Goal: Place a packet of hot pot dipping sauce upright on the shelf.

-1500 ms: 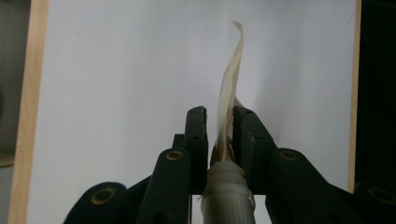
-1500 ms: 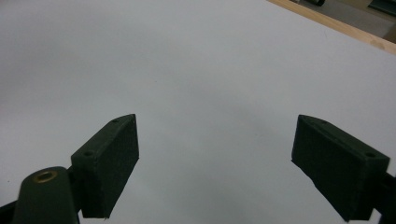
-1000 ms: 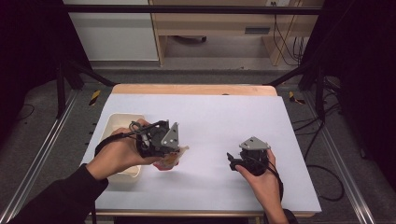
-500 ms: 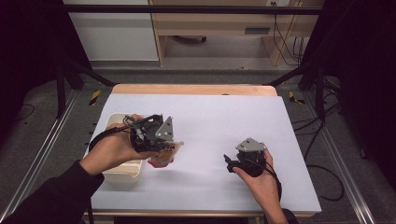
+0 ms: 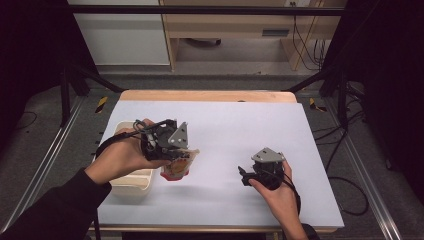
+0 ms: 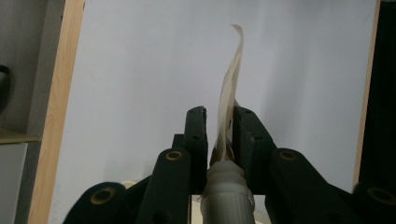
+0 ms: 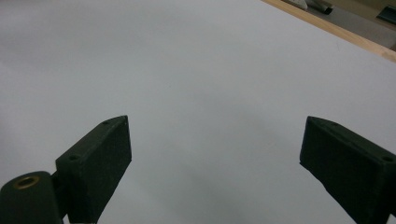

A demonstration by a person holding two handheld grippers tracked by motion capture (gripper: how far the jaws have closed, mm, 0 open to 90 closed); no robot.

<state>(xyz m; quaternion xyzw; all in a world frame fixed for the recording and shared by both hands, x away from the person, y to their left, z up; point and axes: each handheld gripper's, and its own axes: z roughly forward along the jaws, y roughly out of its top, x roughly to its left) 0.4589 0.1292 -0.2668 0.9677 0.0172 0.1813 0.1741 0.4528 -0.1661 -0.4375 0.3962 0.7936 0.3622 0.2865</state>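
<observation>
My left gripper [image 5: 181, 151] is shut on a thin spouted pouch [image 5: 176, 169] with red and orange print, holding it just above the table beside a cream bin [image 5: 131, 182]. In the left gripper view the jaws [image 6: 219, 116] pinch the pouch's flat edge [image 6: 232, 74], and its white spout [image 6: 227, 186] sits between the jaw bases. My right gripper [image 5: 246, 176] rests low at the table's right front. Its jaws [image 7: 215, 140] have just been opening and stand wide apart with nothing between them.
The white table top [image 5: 240, 125] has a wooden far edge [image 5: 205, 95]. The cream bin stands at the table's left edge, partly under the left hand. Black frame legs and cables lie on the floor on both sides.
The left hand has shifted slightly left and away from me with the pouch still gripped. The right hand has stayed in place.
</observation>
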